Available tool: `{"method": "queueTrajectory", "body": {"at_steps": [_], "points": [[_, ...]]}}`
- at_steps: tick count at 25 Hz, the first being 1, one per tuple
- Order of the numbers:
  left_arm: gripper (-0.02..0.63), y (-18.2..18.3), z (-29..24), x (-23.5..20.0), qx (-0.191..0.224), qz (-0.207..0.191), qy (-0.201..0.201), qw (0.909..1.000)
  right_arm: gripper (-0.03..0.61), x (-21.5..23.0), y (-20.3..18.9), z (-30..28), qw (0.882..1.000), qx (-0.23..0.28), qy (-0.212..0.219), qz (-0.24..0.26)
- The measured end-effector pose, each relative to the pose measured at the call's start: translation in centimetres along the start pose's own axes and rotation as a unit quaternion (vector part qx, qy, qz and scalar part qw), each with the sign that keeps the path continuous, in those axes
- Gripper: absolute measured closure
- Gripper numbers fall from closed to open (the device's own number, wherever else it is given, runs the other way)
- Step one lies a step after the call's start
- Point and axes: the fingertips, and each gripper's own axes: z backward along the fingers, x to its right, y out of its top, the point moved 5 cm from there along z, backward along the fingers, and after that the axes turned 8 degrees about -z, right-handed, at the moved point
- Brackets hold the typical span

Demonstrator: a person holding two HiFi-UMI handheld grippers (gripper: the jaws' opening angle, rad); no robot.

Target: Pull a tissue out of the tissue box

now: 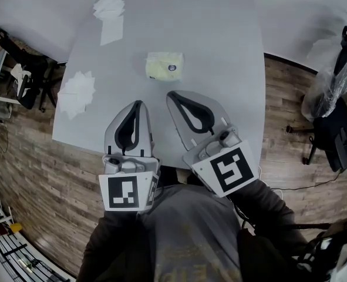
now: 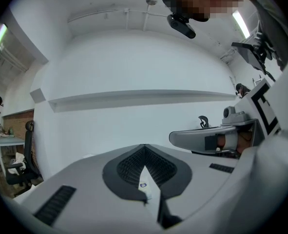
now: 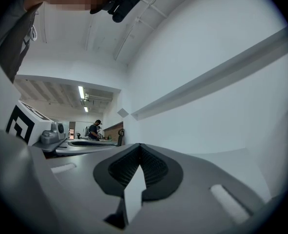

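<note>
Tissue box [image 1: 164, 65], a pale yellow soft pack with a dark round mark on top, lies flat near the middle of the grey table [image 1: 232, 51], well apart from both grippers. At the table's left edge sits a pile of loose tissues [image 1: 76, 93], with a second crumpled pile [image 1: 109, 7] at the far left corner. The left gripper [image 1: 139, 103] hangs over the near edge, pointing toward the box. Its jaws are closed tip to tip with nothing between them, and its own view shows a sliver of the pack through the slit below the tips [image 2: 146, 182]. Just beside it, the right gripper [image 1: 171, 94] is likewise clenched and empty. An office chair [image 1: 337, 128] stands on the wood floor at the far right.
</note>
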Motion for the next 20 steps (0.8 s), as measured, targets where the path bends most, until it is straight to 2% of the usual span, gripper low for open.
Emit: {"method": "queueTrajectory", "body": {"at_steps": [4,11,17,20], "points": [[0.615,-1.3,-2.7,-1.3,-0.001,0.017,-0.021,0.9996,0.577,1.3,-0.8,-2.1,1.000,-0.013,-0.020,0.007],[0.615,-6.9,-9.9,-4.1,-0.029,0.062,-0.068,0.9954,0.577,5.7,-5.0,-7.7,0.996,-0.059,-0.070,0.002],[0.615,-13.1,-14.8,-4.5,-0.083,0.092,-0.119,0.9851,0.573,9.5,-9.1,-12.1,0.991,-0.095,-0.090,-0.012],[0.615,-15.3,-16.3,-5.0,-0.099,0.105,-0.129,0.9811,0.526,10.3,-10.6,-13.5,0.991,-0.107,-0.085,0.008]]}}
